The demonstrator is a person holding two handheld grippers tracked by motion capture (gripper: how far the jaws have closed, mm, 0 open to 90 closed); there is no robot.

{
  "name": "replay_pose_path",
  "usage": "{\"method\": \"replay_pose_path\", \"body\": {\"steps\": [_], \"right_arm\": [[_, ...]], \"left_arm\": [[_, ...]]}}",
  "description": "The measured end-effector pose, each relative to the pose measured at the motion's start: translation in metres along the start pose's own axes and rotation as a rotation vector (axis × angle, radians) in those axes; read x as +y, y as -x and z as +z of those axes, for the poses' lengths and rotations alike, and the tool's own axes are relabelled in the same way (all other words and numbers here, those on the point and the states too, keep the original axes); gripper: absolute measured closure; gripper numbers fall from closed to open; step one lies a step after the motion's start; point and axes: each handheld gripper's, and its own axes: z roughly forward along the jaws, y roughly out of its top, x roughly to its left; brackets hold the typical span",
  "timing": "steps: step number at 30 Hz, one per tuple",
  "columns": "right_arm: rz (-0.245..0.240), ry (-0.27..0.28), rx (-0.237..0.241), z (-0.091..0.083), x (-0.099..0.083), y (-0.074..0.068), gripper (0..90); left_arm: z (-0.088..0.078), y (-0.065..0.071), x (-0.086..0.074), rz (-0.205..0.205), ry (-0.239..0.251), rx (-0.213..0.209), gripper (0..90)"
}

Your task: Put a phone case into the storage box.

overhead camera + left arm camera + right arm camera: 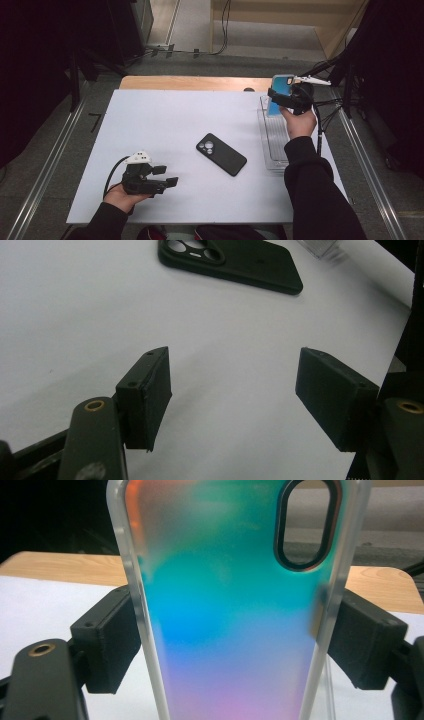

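phone case (235, 615): frosted translucent plastic, iridescent teal-to-pink sheen, clear rim | phone (221, 154): matt black, smooth back | table (150, 120): smooth matt white top, pale wood edge | tray (272, 145): clear glossy plastic | left gripper (232, 390): matt black pads (330, 395), finely textured

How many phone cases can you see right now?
2. An iridescent phone case is clamped in the right gripper, lifted above the clear tray. A black phone case lies flat mid-table, ahead of the open left gripper.
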Motion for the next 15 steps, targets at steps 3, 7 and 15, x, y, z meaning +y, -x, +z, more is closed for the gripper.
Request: {"method": "replay_pose_path", "body": {"steps": [3, 7, 15], "right_arm": [[0.011, -0.018, -0.016, 0.007, 0.000, 0.003, 14.3], [0.015, -0.022, -0.046, 0.020, -0.002, 0.007, 14.2], [0.017, -0.063, -0.077, 0.051, -0.005, 0.005, 14.1]], "left_arm": [[0.000, 0.000, 0.000, 0.000, 0.001, -0.002, 30.6], [0.001, 0.000, 0.000, 0.002, -0.001, -0.006, 30.6], [0.001, 0.000, 0.000, 0.005, -0.005, -0.010, 30.6]]}}
